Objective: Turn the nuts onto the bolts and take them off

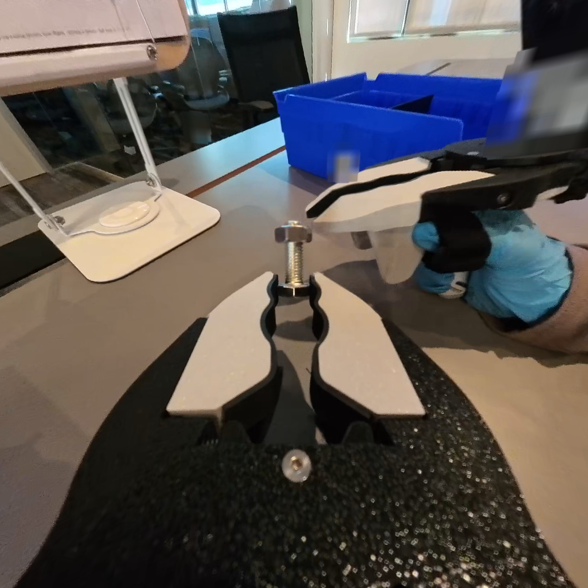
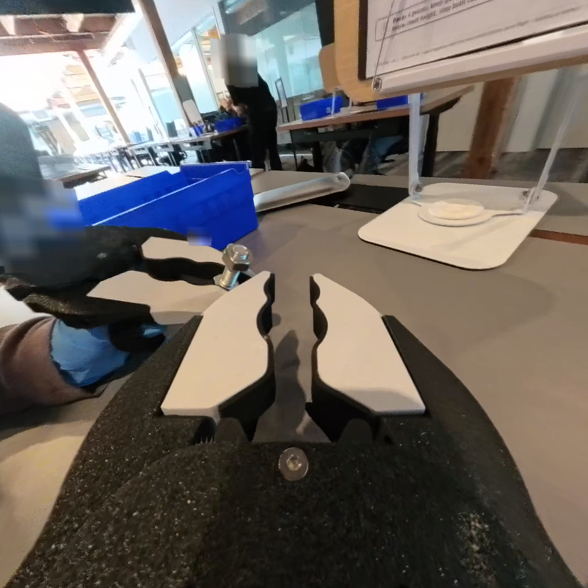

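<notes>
Left gripper (image 1: 293,281): we see it pinching the bolt's head end btw its fingertips, low over the table; its white fingers (image 1: 229,343) close in on the base.
Bolt (image 1: 292,264): stands upright, threaded shank up, head down in the left grip; in right wrist view it shows tilted, beside our right gripper's left finger.
Nut (image 1: 292,234): sits at the top of the shank, a bit of thread showing above it.
Right gripper (image 2: 291,280): spread, nothing btw the fingers, only grey table in the gap; in left wrist view its tip is just beside the nut, w/ contact hard to tell due to blur.
Hands: blue-gloved hand (image 1: 509,270) holds the right gripper; another blue glove (image 2: 86,353) holds the left one.
Table (image 1: 79,334): grey, bolt & both grippers over it.
Blue bins (image 1: 366,130): behind the bolt, well apart.
White stand base (image 1: 127,235): w/ clear acrylic legs, off to one side.
Background: person (image 2: 257,121) standing far back by other tables.
</notes>
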`<state>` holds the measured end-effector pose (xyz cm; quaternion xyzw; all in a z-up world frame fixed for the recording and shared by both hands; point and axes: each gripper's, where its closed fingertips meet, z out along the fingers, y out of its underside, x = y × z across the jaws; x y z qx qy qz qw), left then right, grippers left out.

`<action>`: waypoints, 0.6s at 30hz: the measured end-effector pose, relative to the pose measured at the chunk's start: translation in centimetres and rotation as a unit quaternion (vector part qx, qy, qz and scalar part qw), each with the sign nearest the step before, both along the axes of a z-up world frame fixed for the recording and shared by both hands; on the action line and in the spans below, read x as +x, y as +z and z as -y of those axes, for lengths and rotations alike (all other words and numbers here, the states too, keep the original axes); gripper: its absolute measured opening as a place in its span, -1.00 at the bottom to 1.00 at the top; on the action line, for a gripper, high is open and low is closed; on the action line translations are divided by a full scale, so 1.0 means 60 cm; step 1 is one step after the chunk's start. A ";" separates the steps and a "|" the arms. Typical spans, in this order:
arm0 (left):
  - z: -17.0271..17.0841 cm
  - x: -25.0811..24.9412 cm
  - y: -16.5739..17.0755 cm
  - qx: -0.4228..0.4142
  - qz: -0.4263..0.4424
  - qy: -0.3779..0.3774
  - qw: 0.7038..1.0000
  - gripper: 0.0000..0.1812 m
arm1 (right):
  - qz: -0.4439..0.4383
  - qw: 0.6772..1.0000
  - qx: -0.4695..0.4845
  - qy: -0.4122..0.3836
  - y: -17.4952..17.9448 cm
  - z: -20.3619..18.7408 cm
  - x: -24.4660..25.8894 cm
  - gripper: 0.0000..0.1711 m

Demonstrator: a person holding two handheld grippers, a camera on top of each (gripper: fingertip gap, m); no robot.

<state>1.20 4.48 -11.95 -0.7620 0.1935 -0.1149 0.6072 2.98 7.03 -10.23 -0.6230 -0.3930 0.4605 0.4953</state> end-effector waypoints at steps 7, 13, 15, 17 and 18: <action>0.003 0.008 0.011 0.031 -0.005 -0.016 0.999 -0.80 | -0.048 0.995 -0.025 0.079 0.018 0.035 -0.018 -0.55; 0.008 0.011 0.021 0.054 0.001 -0.025 0.998 -0.80 | -0.105 0.992 -0.023 0.069 0.045 0.030 0.009 -0.60; 0.011 0.019 0.024 0.064 -0.006 -0.037 0.997 -0.80 | -0.108 0.989 -0.030 0.100 0.045 0.046 -0.002 -0.58; 0.012 0.020 0.024 0.068 -0.017 -0.035 0.997 -0.80 | -0.090 0.990 -0.029 0.100 0.036 0.048 -0.011 -0.56; 0.011 0.018 0.023 0.067 -0.018 -0.032 0.997 -0.80 | -0.085 0.992 -0.029 0.090 0.034 0.044 -0.009 -0.54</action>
